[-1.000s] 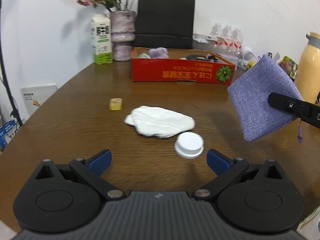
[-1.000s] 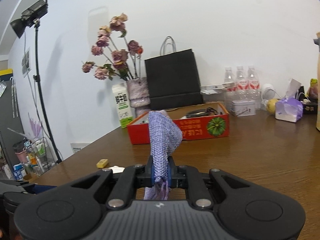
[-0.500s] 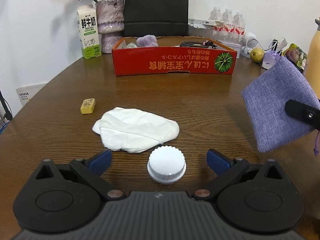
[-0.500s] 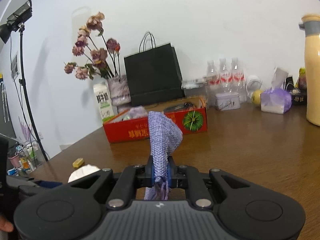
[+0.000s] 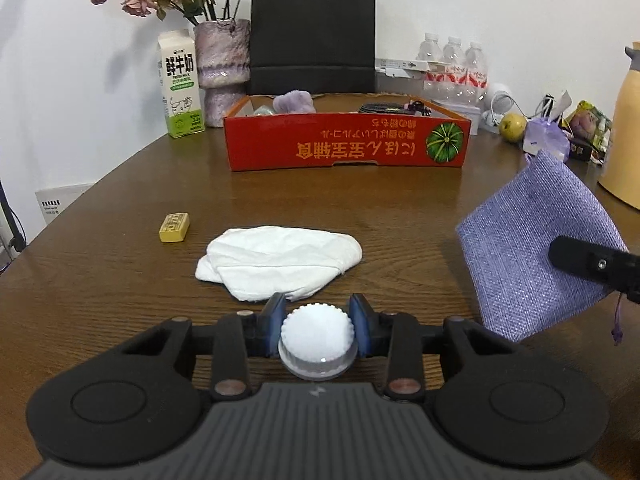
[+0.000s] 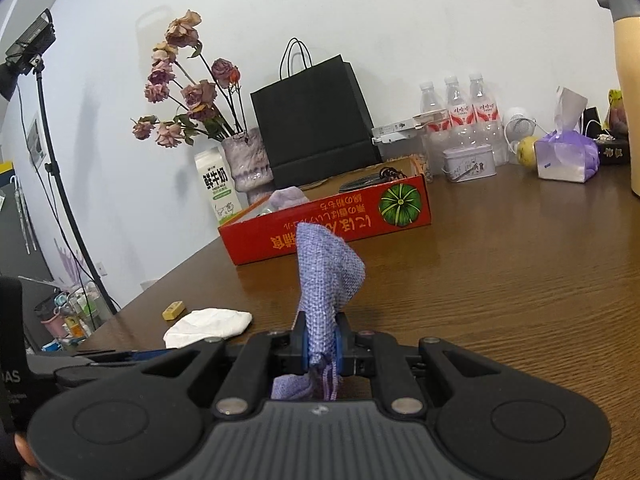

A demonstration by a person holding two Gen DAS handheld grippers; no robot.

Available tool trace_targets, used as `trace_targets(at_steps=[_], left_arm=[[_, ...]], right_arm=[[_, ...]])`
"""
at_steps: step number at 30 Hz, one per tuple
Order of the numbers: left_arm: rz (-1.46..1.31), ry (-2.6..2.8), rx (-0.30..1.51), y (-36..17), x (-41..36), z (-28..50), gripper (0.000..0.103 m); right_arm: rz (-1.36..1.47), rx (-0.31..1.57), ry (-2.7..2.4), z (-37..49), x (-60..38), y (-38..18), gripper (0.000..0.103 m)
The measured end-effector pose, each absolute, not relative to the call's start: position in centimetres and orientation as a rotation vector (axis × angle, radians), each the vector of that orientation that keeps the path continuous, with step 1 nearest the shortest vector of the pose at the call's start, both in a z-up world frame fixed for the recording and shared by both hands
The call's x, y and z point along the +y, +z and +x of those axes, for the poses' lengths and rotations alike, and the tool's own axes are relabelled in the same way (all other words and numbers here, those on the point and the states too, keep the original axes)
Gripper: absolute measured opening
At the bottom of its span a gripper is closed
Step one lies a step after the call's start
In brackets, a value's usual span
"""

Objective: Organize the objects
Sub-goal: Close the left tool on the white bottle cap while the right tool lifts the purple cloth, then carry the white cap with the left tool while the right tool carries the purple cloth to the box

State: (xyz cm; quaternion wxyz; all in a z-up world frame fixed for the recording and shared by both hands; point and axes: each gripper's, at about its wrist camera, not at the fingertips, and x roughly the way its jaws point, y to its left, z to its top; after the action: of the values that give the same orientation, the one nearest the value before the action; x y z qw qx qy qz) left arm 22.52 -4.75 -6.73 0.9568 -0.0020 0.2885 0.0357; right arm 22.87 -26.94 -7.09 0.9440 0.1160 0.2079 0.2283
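My left gripper (image 5: 317,320) is shut on a white ribbed jar lid (image 5: 316,340) at the near edge of the brown table. Just beyond it lies a crumpled white cloth (image 5: 280,262), and a small yellow block (image 5: 174,227) lies to the left. My right gripper (image 6: 322,344) is shut on a purple woven pouch (image 6: 326,272) and holds it up above the table; the pouch also shows at the right of the left wrist view (image 5: 528,256). A red cardboard box (image 5: 344,146) with several items inside stands farther back.
Behind the box stand a milk carton (image 5: 180,84), a vase of dried roses (image 5: 224,68), a black paper bag (image 5: 312,28) and water bottles (image 5: 454,64). A cream thermos (image 5: 626,132), a purple tissue pack (image 6: 566,158) and a tin (image 6: 468,162) are at the right.
My left gripper has moved forward onto the white lid and closed its jaws on it. My right gripper keeps hold of the purple pouch and has shifted slightly.
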Motion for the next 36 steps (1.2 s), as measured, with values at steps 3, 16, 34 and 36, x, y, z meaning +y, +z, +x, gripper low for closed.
trace_targets(at_steps=[3, 16, 34, 36], left_arm=[[-0.007, 0.074, 0.569, -6.5, -4.7, 21.9, 0.036], [-0.027, 0.071, 0.488, -4.2, -3.1, 18.7, 0.036], [-0.028, 0.025, 0.423, -1.9, -2.5, 18.8, 0.036], [-0.024, 0.019, 0.414, -1.5, -2.7, 19.3, 0.036]], right_arm=[[0.231, 0.423, 0.458, 22.7, -26.8, -7.2, 0.011], [0.177, 0.407, 0.415, 22.2, -26.2, -7.2, 0.011], [0.132, 0.332, 0.467, 21.9, -23.4, -4.2, 0.011], [0.124, 0.327, 0.476, 22.2, -23.1, -3.8, 0.011]])
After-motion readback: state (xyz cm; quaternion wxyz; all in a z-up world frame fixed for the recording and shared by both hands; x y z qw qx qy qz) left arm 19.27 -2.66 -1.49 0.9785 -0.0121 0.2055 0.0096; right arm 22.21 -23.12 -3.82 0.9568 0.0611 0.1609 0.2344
